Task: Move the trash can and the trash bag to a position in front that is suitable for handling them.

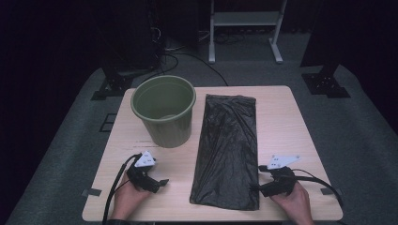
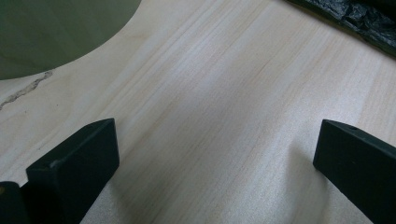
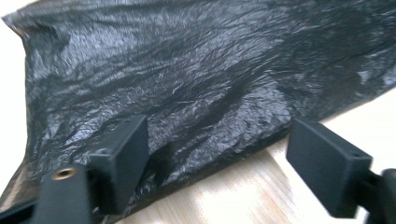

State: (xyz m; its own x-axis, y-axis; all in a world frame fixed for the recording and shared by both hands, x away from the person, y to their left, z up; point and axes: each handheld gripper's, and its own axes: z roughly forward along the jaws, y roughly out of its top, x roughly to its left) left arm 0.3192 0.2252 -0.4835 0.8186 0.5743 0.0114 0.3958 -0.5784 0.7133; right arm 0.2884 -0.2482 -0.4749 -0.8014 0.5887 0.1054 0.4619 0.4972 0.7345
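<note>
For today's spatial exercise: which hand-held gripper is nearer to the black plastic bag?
Right. The right hand-held gripper sits at the black plastic bag's near right edge, jaws open over it. The left hand-held gripper rests on bare table, off the bag's left side.

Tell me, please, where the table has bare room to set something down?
Bare wood lies right of the bag, up to the table edge, and between the bucket and the left gripper. The strip between bucket and bag is narrow; the right gripper crowds the bag's near corner.
</note>
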